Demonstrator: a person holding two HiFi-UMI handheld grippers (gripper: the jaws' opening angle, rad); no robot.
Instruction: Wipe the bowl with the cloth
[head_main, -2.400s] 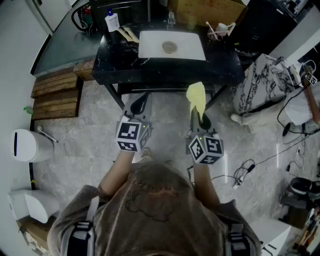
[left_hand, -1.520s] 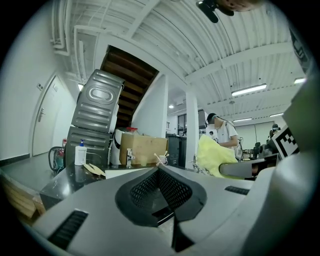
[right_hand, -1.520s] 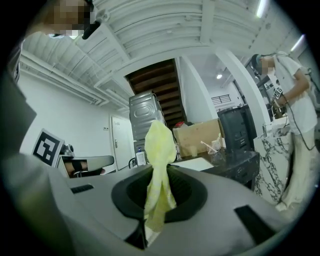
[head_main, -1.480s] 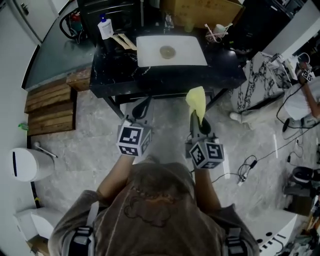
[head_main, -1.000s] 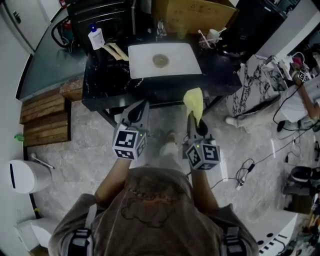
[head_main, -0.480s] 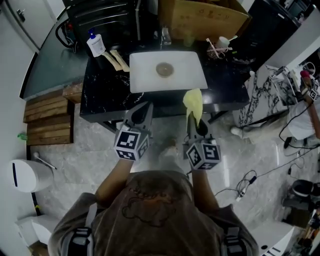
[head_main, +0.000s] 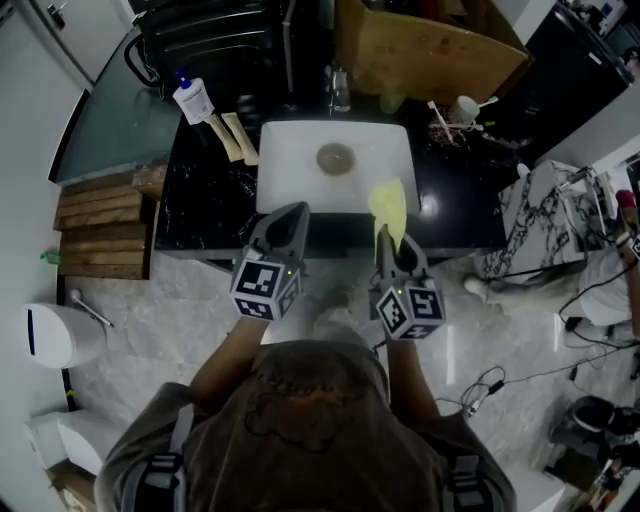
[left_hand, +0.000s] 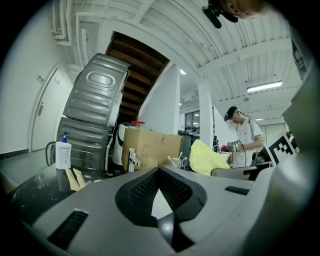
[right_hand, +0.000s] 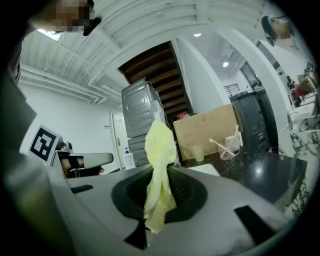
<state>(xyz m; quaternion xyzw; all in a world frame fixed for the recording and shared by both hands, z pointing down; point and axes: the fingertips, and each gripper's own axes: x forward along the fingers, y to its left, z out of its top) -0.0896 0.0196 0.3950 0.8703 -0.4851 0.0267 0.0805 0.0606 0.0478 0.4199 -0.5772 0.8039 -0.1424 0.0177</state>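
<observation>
The yellow cloth (head_main: 390, 207) is pinched in the closed jaws of the right gripper (head_main: 391, 246), its free end standing up past the jaw tips and reaching over the near edge of the white basin (head_main: 283, 180). The bowl (head_main: 335, 158) sits in the middle of that basin, ahead of the cloth and apart from it. The left gripper (head_main: 287, 224) has its jaws together on nothing and is level beside the right one at the black counter's (head_main: 200, 200) near edge.
</observation>
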